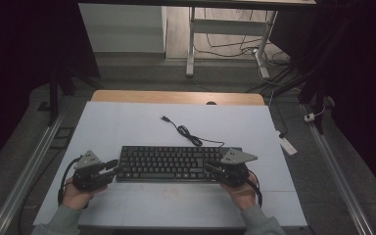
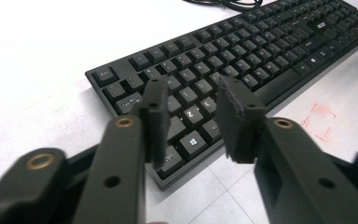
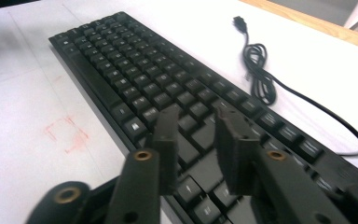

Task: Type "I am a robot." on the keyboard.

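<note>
You are holding the left gripper (image 1: 111, 165) over the keyboard's (image 1: 169, 162) left end and the right gripper (image 1: 210, 169) over its right end. Both sets of fingers are hovering slightly spread, pinching nothing. The keyboard's cable (image 1: 188, 133) is lying on the bench (image 1: 127, 122) beyond.

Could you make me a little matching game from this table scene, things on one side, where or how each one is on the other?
Things:
1. keyboard
2. USB plug
3. left gripper
4. red square mark

Places or states:
A. drawn on the white tabletop, in front of the keyboard
B. at the keyboard's left end, jaws apart over the keys
C. lies flat and black between the two grippers
D. at the free end of the cable, behind the keyboard

Pairs: 1-C, 2-D, 3-B, 4-A
</note>
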Demonstrator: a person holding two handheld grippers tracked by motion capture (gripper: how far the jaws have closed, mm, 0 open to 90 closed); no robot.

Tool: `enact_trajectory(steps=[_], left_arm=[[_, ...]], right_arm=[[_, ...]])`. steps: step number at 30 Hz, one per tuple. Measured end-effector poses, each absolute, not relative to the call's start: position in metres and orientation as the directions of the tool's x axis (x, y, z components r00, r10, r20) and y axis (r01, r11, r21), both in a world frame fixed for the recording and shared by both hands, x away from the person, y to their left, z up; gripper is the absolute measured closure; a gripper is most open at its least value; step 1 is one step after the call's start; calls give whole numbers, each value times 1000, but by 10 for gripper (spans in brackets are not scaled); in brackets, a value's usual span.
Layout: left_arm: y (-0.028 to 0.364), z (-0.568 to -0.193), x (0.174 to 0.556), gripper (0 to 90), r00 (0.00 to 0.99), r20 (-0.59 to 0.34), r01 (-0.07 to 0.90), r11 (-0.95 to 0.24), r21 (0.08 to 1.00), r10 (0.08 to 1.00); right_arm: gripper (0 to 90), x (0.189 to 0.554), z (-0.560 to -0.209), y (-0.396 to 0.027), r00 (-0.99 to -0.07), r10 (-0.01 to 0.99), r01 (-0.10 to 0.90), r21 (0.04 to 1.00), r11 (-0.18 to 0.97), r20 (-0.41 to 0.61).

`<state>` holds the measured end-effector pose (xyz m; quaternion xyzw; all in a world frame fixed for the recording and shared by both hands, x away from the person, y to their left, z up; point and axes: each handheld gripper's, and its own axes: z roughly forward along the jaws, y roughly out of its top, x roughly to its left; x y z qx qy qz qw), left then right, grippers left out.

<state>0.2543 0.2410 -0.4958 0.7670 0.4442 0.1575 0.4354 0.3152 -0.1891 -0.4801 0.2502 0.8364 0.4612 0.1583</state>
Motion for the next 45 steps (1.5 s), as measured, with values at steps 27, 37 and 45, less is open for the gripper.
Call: enact_trajectory(steps=[27, 37, 45], left_arm=[[229, -500, 262, 891, 585, -118, 547, -282, 788, 803], [228, -508, 270, 890, 570, -103, 574, -305, 760, 815], [227, -514, 276, 890, 558, -97, 593, -313, 742, 824]], right_arm=[[895, 335, -487, -134, -861, 508, 274, 834, 478, -9], [895, 342, -492, -110, -873, 489, 275, 820, 502, -6], [895, 347, -496, -98, -876, 483, 285, 804, 523, -4]])
